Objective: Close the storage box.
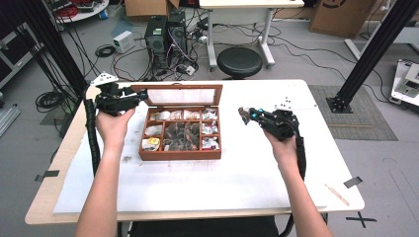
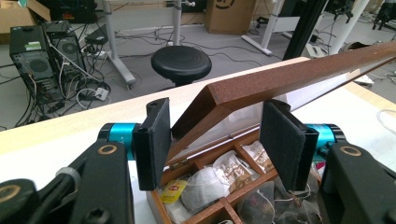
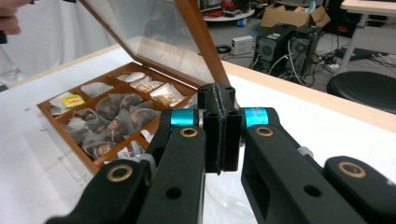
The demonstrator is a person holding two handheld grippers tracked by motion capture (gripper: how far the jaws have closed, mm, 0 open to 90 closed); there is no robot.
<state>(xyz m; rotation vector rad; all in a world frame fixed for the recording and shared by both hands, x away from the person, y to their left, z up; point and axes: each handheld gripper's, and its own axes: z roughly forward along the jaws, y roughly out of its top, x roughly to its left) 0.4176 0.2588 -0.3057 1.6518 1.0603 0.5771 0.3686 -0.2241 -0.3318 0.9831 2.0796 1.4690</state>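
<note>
We see a wooden tea box [image 1: 180,154] sitting mid-tabletop [image 1: 257,173], its long axis running left to right across the high view. Its glass-paned lid [image 1: 180,95] is raised at the far edge, hinged along the back and tilted up and away from us, the pane facing the person's side. The compartments hold tea bags [image 1: 183,136], pale sachets along the far row and at the sides, darker pyramid bags in the middle.

The left gripper [image 1: 141,95] is at the lid's left end. In the left gripper view its jaws stand about half open on either side of the lid's wooden frame [image 2: 280,81], which slants up from lower left to upper right between the pads [image 2: 280,142]. The frame's corner lies against the left pad; we cannot tell whether the right pad presses on it too.

The right gripper [image 1: 245,114] is held above the tabletop, just right of the box and clear of it, pointing left toward the box. Its jaws are closed on a small dark tea bag [image 1: 243,116], seen at the tips in the high view. In the right gripper view the pads [image 3: 219,126] meet flat together, with the open box and its tilted lid beyond them to the left.

A black stool [image 1: 239,61] stands on the floor past the far edge.
</note>
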